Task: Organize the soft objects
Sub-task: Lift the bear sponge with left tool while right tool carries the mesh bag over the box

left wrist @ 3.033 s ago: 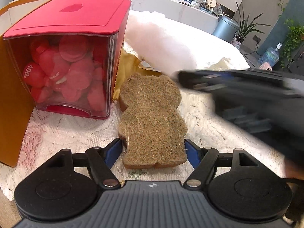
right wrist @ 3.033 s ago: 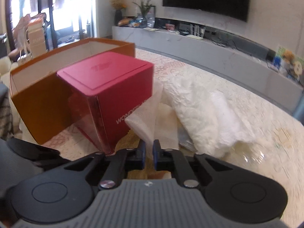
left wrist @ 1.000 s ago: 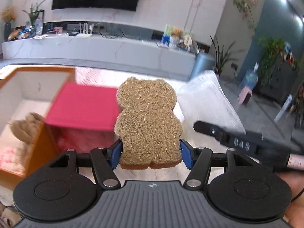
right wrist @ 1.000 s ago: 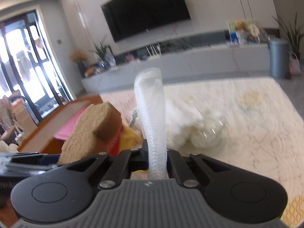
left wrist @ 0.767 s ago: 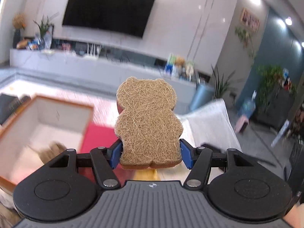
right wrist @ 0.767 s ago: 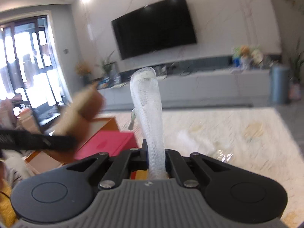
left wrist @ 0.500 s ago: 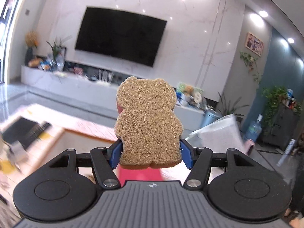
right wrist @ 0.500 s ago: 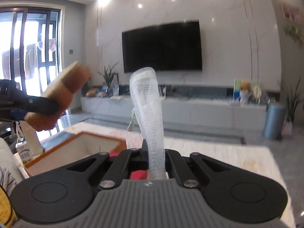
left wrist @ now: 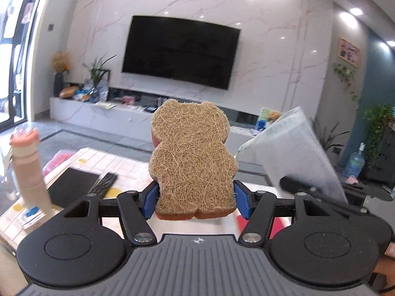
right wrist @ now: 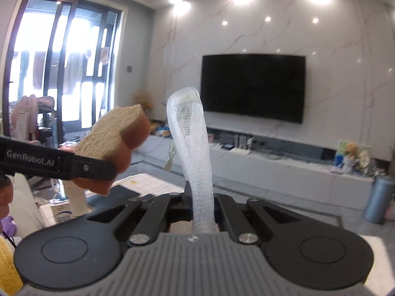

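You had the left gripper (left wrist: 195, 203) spread wide, and its two blue pads (left wrist: 149, 202) were clamped on the lower flanks of the bear-shaped sponge (left wrist: 192, 165), which stood upright between them, fibre face toward the camera, well above the table. Your right gripper (right wrist: 202, 203) was pressed together, pinching the white mesh sleeve (right wrist: 191, 148) at its base; the sleeve rose straight up from between the fingers and curled over at its tip.

Count them: one sponge, one mesh sleeve, two grippers, one wall-mounted television (left wrist: 180, 51).

The left wrist view gave you things the right one only hinted at: a pale pink bottle (left wrist: 28, 170) standing at the left edge, blurred, and a dark remote (left wrist: 103, 183) lying beside a black flat item on the low table (left wrist: 128, 165). It also showed the mesh sleeve (left wrist: 296, 153) from its broad side, off to the right of the sponge and apart from it, with the right gripper's dark finger (left wrist: 321, 190) below it.

The right wrist view turned that around. There you saw the sponge (right wrist: 113, 145) edge-on, tan fibre layer on top and an orange-brown layer beneath, gripped by the left gripper's black finger (right wrist: 59, 164) bearing the print "GenRobot.AI". It sat to the left of the mesh sleeve, near it but not touching. That view alone showed the tall glass doors (right wrist: 61, 74) and a blue-grey bin (right wrist: 377, 197) at the far right. A bit of your hand (right wrist: 5, 197) showed at the left edge.
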Demonstrator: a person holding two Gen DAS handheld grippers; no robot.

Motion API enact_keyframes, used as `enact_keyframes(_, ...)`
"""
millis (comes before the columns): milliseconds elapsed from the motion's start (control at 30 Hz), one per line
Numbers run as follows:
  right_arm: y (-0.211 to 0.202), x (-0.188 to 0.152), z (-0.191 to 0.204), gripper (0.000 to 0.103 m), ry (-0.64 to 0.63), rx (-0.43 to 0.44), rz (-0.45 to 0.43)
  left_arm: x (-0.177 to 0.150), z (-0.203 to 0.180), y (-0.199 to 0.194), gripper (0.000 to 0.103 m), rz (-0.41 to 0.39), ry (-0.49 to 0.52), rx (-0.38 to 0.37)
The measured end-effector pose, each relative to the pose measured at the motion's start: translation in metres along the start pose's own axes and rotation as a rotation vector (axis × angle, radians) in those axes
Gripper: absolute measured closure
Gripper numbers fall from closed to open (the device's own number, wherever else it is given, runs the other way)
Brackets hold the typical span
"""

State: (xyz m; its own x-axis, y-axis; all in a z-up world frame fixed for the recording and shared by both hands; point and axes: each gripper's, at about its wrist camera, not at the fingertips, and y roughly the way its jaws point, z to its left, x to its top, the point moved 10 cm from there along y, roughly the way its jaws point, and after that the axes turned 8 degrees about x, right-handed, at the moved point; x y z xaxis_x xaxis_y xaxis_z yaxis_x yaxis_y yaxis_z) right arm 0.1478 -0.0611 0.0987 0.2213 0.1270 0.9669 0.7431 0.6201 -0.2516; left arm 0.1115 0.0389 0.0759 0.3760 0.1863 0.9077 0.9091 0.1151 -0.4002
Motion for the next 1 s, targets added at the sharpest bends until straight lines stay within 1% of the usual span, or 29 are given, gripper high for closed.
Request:
enact_keyframes(67,0.020,-0.006,-0.003,0.103,0.041,-0.021,-0.005,-0.009,0.018,0.016,0.032,0.019,-0.030,0.039)
enact_keyframes(133,0.045,-0.018,-0.001,0.103,0.071,0.002,0.029,-0.018,0.033,0.037,0.032,0.046,-0.046,0.083)
enact_keyframes(167,0.057,-0.025,0.001,0.103,0.090,0.006,0.045,-0.023,0.038,0.047,0.032,0.060,-0.050,0.091)
enact_keyframes(233,0.081,-0.038,0.007,0.103,0.125,0.034,0.079,-0.031,0.044,0.063,0.032,0.086,-0.074,0.083)
enact_keyframes(267,0.089,-0.047,0.014,0.103,0.148,0.061,0.096,-0.034,0.047,0.070,0.032,0.101,-0.095,0.074)
enact_keyframes(333,0.111,-0.058,0.019,0.103,0.218,0.105,0.116,-0.037,0.051,0.080,0.032,0.124,-0.138,0.057)
enact_keyframes(400,0.131,-0.064,0.010,0.103,0.355,0.092,0.100,-0.035,0.054,0.088,0.032,0.127,-0.148,0.037)
enact_keyframes(467,0.150,-0.071,-0.001,0.103,0.530,0.124,0.094,-0.034,0.060,0.092,0.032,0.123,-0.165,0.027)
enact_keyframes(533,0.170,-0.081,-0.010,0.103,0.673,0.140,0.127,-0.038,0.071,0.096,0.032,0.130,-0.194,0.017)
enact_keyframes(567,0.180,-0.086,-0.010,0.103,0.718,0.138,0.146,-0.042,0.083,0.100,0.032,0.140,-0.213,0.015)
enact_keyframes(600,0.190,-0.092,-0.009,0.103,0.747,0.141,0.174,-0.044,0.084,0.102,0.032,0.151,-0.228,0.015)
enact_keyframes(733,0.229,-0.110,0.014,0.103,0.803,0.167,0.291,-0.050,0.096,0.110,0.032,0.185,-0.269,0.018)
enact_keyframes(767,0.234,-0.117,0.017,0.103,0.810,0.170,0.318,-0.053,0.102,0.106,0.032,0.187,-0.274,0.017)
enact_keyframes(867,0.249,-0.133,0.018,0.103,0.832,0.141,0.371,-0.058,0.106,0.107,0.032,0.206,-0.299,0.015)
enact_keyframes(1000,0.268,-0.155,0.007,0.103,0.860,0.092,0.445,-0.068,0.110,0.114,0.032,0.247,-0.327,0.007)
